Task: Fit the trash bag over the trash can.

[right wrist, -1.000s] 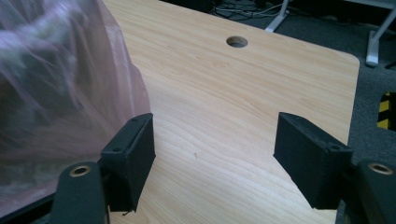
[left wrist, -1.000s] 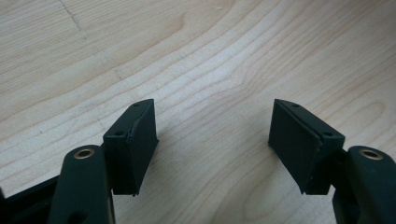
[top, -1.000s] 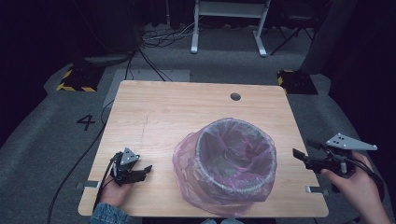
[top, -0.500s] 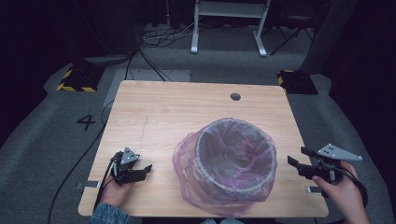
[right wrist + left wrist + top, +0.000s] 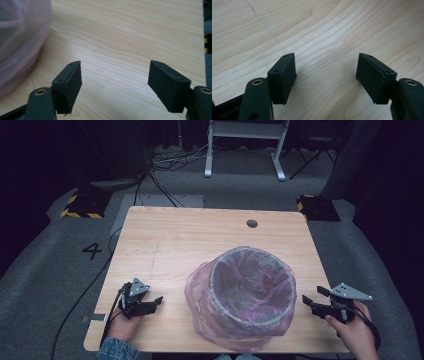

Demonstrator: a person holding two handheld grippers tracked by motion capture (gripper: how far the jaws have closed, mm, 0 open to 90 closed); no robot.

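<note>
I have the bin (image 5: 252, 292) in its pink bag (image 5: 200, 292) standing near the front of the table (image 5: 200, 235), between both tools. My right gripper (image 5: 311, 302) sits just beside its right flank, closer than my left gripper (image 5: 152, 304), which is well apart. Both sets of jaws are spread wide, nothing held. The bin lies leftward of the right tool; no long axis, it's round.

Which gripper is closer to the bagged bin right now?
The right gripper: its jaw tips sit just off the pink bag around the bin. The left gripper has a wider strip of bare table between it and the bag. Both are open, holding nothing.
</note>
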